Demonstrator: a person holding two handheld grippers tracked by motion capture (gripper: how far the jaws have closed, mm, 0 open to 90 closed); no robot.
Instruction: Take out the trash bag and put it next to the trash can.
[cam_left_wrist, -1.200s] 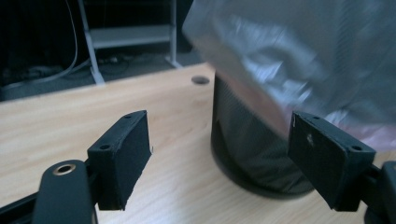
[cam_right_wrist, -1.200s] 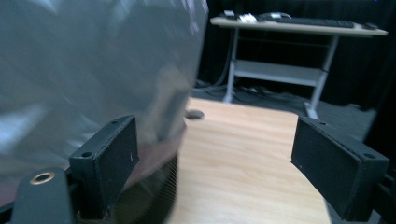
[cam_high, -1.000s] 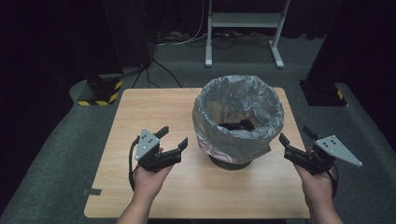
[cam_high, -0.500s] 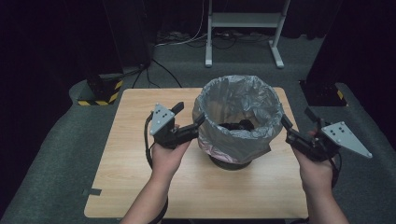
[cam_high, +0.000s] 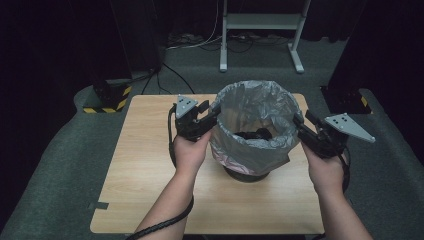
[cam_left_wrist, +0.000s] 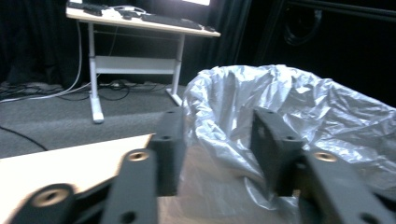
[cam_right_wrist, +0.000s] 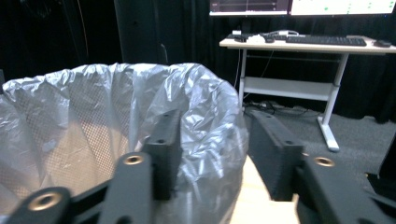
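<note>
1. the bin (cam_high: 254, 172) with its silver liner bag (cam_high: 255, 125) stands at the centre of the frame in the high view, on the wooden table (cam_high: 145, 165); something dark lies at the bottom of it, too dim to name.
2. a second ago both grippers hung lower in the frame, well apart from the bag. now the left gripper (cam_high: 212, 116) has come up to the bag's left rim and the right gripper (cam_high: 299, 123) to its right rim.
3. in the left gripper view the jaws stand wide open, with the crinkled bag rim (cam_left_wrist: 243, 88) between them and nothing pinched yet.
4. in the right gripper view the jaws are likewise spread, with the near fold of the liner (cam_right_wrist: 210, 135) in the gap and no grip on it.
5. my reading: the approach is done, and closing both pairs on the rim is likely next, to lift or free the liner.
</note>
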